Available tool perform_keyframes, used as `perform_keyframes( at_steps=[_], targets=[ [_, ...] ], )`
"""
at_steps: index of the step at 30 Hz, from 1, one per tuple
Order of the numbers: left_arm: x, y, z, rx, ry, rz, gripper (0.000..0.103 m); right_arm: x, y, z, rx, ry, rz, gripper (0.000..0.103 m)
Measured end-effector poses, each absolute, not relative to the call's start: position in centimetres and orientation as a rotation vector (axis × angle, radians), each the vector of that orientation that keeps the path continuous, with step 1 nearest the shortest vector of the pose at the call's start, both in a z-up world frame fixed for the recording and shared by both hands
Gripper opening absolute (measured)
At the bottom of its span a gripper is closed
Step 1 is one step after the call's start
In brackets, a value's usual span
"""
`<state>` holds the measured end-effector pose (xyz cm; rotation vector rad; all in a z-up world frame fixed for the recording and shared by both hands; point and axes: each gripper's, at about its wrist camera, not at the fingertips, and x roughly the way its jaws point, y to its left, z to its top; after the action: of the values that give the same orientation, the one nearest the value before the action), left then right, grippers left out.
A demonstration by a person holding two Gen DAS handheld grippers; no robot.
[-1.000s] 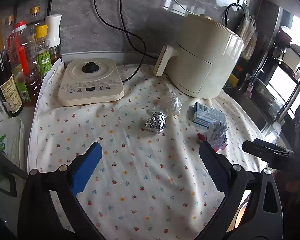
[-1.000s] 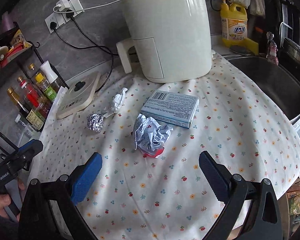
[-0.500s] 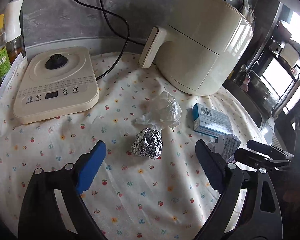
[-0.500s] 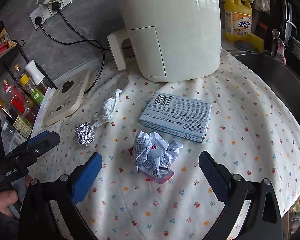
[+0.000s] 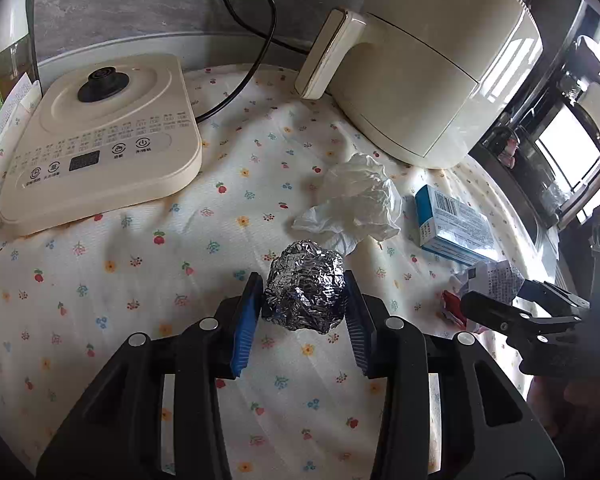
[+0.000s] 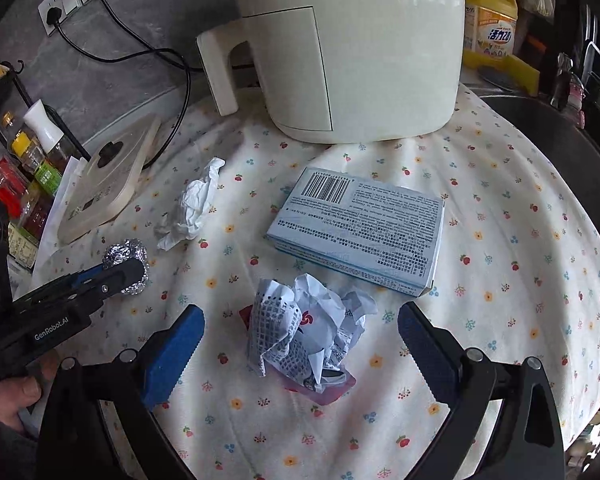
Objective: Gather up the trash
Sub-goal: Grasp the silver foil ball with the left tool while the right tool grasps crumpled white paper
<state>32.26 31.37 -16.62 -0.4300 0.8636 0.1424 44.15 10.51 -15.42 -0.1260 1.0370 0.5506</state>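
The left gripper [image 5: 303, 300] has its jaws closing around the foil ball [image 5: 305, 285], which sits on the flowered cloth [image 5: 148, 280] between the blue pads; both pads appear to meet the foil's flanks, though how firmly they press cannot be told. Just beyond its fingertips lies a crumpled white tissue [image 5: 356, 204], touching or nearly touching the foil. Farther ahead to its left sits the flat cream appliance base [image 5: 100, 140], with open cloth between; ahead to its right the cream air fryer [image 5: 432, 64] closes off that side.

The right gripper [image 6: 300, 332] is spread wide, its pads flanking the crumpled printed wrapper [image 6: 304, 340] without touching it. Just past the wrapper lies a light-blue box [image 6: 360, 228], and beyond it the air fryer stands again. To this gripper's right the cloth is bare out to where it drops over the worktop edge toward the dark sink [image 6: 560, 140]. To its left, bare cloth separates it from the left gripper
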Motion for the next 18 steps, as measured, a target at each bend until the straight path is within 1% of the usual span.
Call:
perform_keyframes(
  at_steps=[1, 2, 4, 6, 7, 11, 18],
  targets=[
    [31.9, 31.6, -16.3, -0.431, 0.857, 0.15, 0.04, 44.2, 10.6, -15.6, -0.127, 1.044, 0.557, 0.077],
    [31.5, 31.8, -16.1, -0.431, 0.849, 0.158, 0.04, 44.2, 10.8, -15.9, -0.135, 1.064, 0.569, 0.051],
    [30.8, 32.0, -15.6, -0.432, 0.835, 0.175, 0.04, 44.0, 11.1, -15.8, -0.15, 1.069, 0.584, 0.045],
    [30.0, 32.1, -15.0, -0.432, 0.82, 0.198, 0.04, 43.6, 11.3, -15.3, -0.163, 1.05, 0.598, 0.037],
    [29.5, 32.1, -14.8, -0.431, 0.813, 0.213, 0.04, 43.4, 11.4, -15.2, -0.163, 1.052, 0.609, 0.034],
    [27.2, 32.3, -14.0, -0.442, 0.781, 0.259, 0.04, 42.4, 11.9, -14.9, -0.179, 1.042, 0.641, 0.032],
    [22.3, 31.7, -13.6, -0.486, 0.754, 0.339, 0.04, 40.2, 12.4, -14.0, -0.218, 1.006, 0.708, 0.031]
  ],
)
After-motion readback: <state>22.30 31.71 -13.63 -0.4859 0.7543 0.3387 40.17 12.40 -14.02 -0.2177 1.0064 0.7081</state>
